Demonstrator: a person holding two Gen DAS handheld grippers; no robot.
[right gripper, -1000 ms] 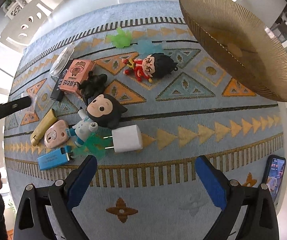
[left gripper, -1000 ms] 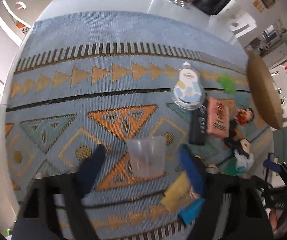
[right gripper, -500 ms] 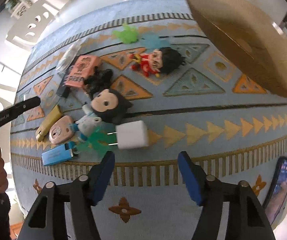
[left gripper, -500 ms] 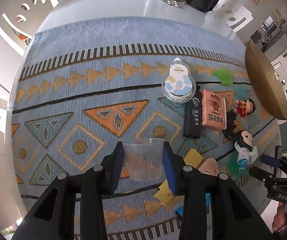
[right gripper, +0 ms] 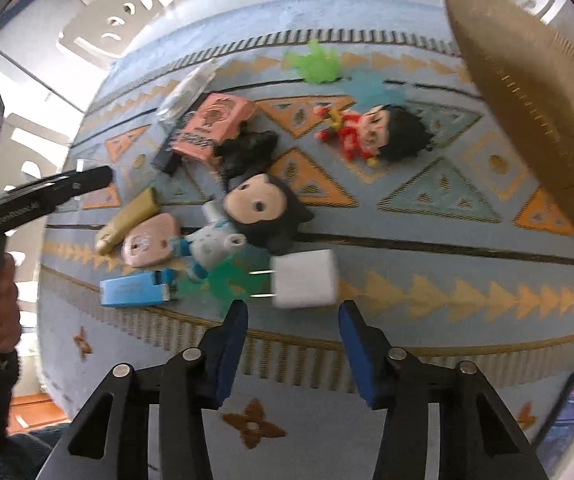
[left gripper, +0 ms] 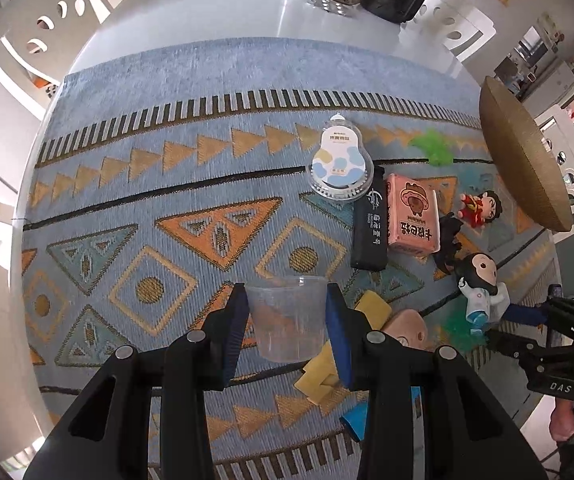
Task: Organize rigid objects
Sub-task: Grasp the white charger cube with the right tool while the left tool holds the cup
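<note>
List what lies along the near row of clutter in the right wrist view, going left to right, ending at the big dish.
Blue lighter → pink oval case → white-and-blue figurine → white charger → gold dish. The yellow tube is left out, since it overlaps the first two in the order.

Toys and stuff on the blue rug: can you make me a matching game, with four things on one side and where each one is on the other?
Things:
1. clear plastic cup
2. white charger plug
3. pink box
4. golden plate

Places:
A. lying just ahead of the open right gripper
B. far right side of the rug
C. between the blue pads of the left gripper
D. right beside the black box

Pairs: 1-C, 2-A, 3-D, 4-B
</note>
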